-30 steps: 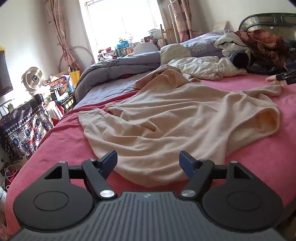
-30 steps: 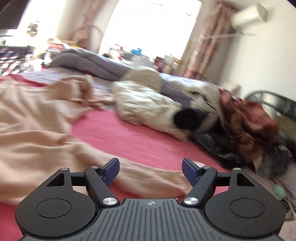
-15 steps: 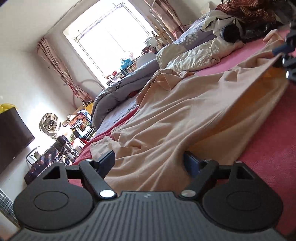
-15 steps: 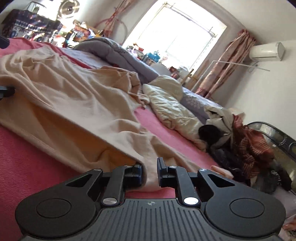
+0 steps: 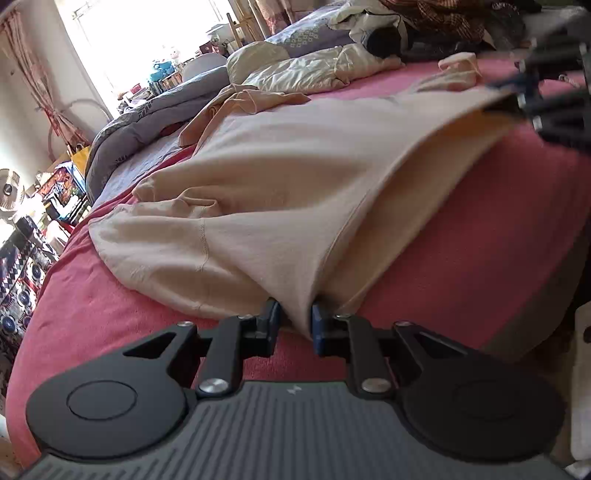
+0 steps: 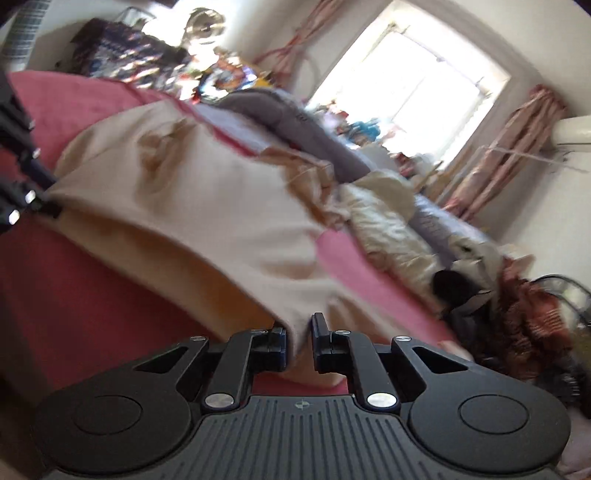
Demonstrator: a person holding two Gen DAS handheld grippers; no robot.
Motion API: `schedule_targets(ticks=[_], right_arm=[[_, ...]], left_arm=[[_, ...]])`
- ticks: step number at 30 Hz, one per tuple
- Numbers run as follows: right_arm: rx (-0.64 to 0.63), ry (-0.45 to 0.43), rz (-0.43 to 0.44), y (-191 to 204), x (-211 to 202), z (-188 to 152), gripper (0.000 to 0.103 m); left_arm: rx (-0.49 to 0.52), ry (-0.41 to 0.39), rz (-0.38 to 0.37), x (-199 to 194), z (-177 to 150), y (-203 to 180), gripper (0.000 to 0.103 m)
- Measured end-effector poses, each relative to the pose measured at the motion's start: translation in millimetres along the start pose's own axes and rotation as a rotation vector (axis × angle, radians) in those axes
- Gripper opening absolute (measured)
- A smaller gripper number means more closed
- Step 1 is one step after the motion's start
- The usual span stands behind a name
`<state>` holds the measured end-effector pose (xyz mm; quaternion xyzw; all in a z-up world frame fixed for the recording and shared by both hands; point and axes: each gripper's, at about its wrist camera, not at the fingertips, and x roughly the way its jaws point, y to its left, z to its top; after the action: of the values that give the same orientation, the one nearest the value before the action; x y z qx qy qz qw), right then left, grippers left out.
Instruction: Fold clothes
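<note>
A beige garment (image 5: 295, 166) lies spread over the pink bed cover (image 5: 461, 240). My left gripper (image 5: 294, 323) has a bunch of its near hem between the blue pads, and its jaws are closing on the cloth. In the right wrist view my right gripper (image 6: 299, 339) is shut on the hem's other corner of the beige garment (image 6: 207, 221). The hem hangs stretched between the two, lifted a little off the bed. The right gripper (image 5: 517, 99) shows blurred at the top right of the left view. The left gripper (image 6: 48, 206) shows at the left edge of the right view.
A grey duvet (image 5: 147, 122) and a cream quilt (image 5: 314, 70) lie behind the garment. A heap of clothes with a plaid piece (image 5: 443, 18) fills the far right. A fan (image 5: 9, 190) and cluttered shelves stand left of the bed, by the window.
The left jaws went from wide open to pinched on the hem. The right jaws shut on the other corner. Both grippers rolled, and the hem rose taut between them.
</note>
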<state>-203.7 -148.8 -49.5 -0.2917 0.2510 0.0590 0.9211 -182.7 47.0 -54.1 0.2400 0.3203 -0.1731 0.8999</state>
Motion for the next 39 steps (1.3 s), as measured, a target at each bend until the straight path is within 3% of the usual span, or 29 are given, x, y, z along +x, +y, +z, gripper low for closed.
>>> schedule_targets(ticks=[2,4,5,6,7,9,12,15,18,21,23,26,27,30,34,39], right_arm=[[0.001,0.042,0.128,2.5,1.2,-8.6,0.014],[0.071,0.046,0.208,-4.9,0.7,-11.6,0.018],[0.124,0.040,0.236,-12.8,0.2,-10.8,0.028],[0.181,0.033,0.265,-21.5,-0.2,-9.8,0.042],[0.256,0.022,0.293,-33.9,0.0,-8.1,0.048],[0.395,0.004,0.323,-58.1,0.8,-5.4,0.051],[0.463,-0.020,0.270,-77.2,7.6,1.5,0.053],[0.488,-0.029,0.199,-83.9,19.4,8.2,0.053],[0.542,-0.033,0.177,-85.7,32.8,11.4,0.053],[0.564,-0.029,0.174,-81.7,41.5,11.9,0.057],[0.565,-0.024,0.164,-76.8,46.4,11.5,0.057],[0.563,-0.017,0.156,-68.6,51.0,9.3,0.057],[0.549,-0.020,0.149,-66.5,52.1,9.8,0.057],[0.498,-0.033,0.132,-61.1,55.2,12.8,0.059],[0.444,-0.063,0.114,-56.4,57.8,17.6,0.066],[0.442,-0.077,0.123,-52.5,71.4,20.7,0.072]], left_arm=[[-0.141,-0.042,-0.065,-12.6,1.0,23.2,0.031],[-0.308,-0.131,-0.103,-26.0,1.2,55.6,0.058],[-0.388,-0.182,-0.110,-32.3,0.9,72.5,0.065],[-0.465,-0.236,-0.092,-36.6,0.0,91.8,0.083],[-0.526,-0.260,-0.073,-37.9,-0.5,110.1,0.092],[-0.651,-0.284,-0.038,-29.9,-1.9,147.9,0.092],[-0.840,-0.267,-0.003,4.2,-9.9,200.1,0.092],[-1.045,-0.155,-0.024,60.4,-19.4,240.9,0.092],[-1.098,-0.077,-0.023,104.3,-20.6,250.4,0.094],[-1.047,-0.091,-0.014,123.6,-3.5,247.9,0.100],[-1.040,-0.121,-0.042,131.8,2.4,242.9,0.085],[-1.105,-0.117,-0.060,137.4,0.9,238.6,0.008],[-1.129,-0.112,-0.045,138.3,-1.8,238.2,0.000],[-1.181,-0.156,-0.025,123.5,-9.2,236.2,0.000],[-1.180,-0.284,0.026,70.5,-16.4,241.5,0.000],[-1.186,-0.364,0.145,9.1,-34.6,239.8,0.000]])
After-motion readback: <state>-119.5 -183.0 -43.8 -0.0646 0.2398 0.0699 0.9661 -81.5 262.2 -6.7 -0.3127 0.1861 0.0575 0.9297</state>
